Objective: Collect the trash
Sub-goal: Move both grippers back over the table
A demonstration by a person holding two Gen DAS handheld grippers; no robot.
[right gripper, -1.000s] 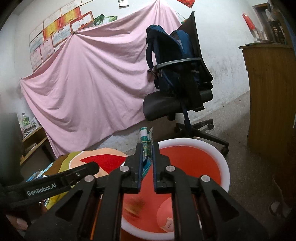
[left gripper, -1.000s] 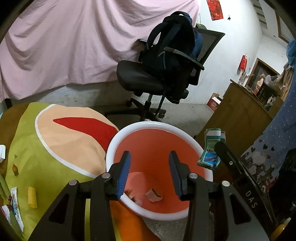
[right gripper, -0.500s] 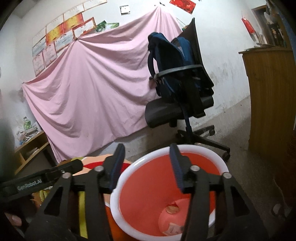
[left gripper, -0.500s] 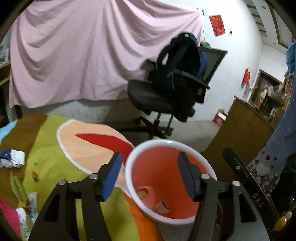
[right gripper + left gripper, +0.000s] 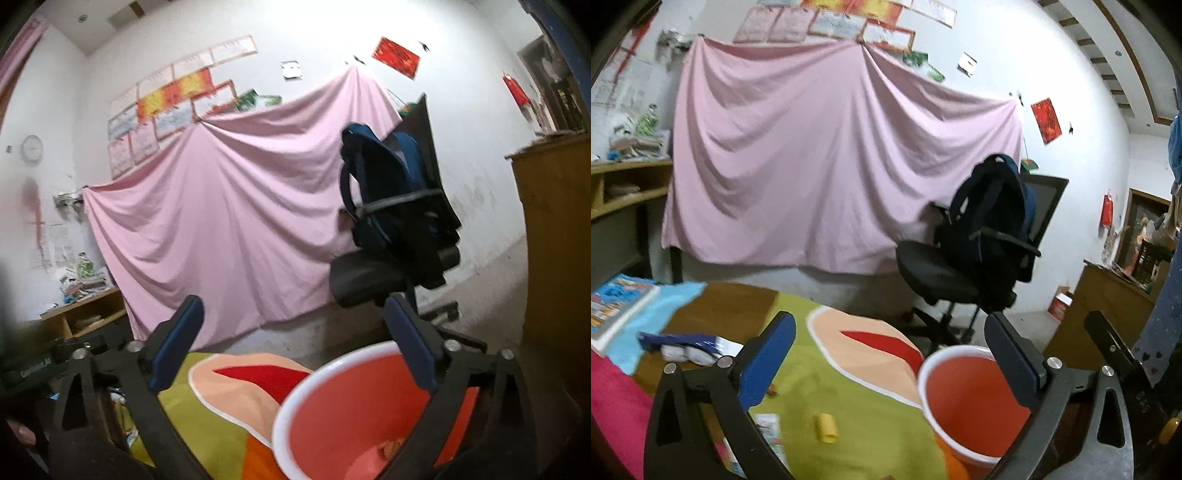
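My left gripper [image 5: 890, 360] is a black plastic frame, each side a triangular strut with a long cut-out slot. Its two fingers [image 5: 767, 360] carry flat blue pads, and a round silver screw sits at each joint along the top of the struts. My right gripper [image 5: 295, 341] is built the same way: black struts, blue-padded fingers [image 5: 178, 341], silver screw heads. From the left camera I see the right unit's black side bar with faint pale lettering I cannot read. From the right camera the left unit's bar shows blurred white lettering, and a fingertip shows below it.
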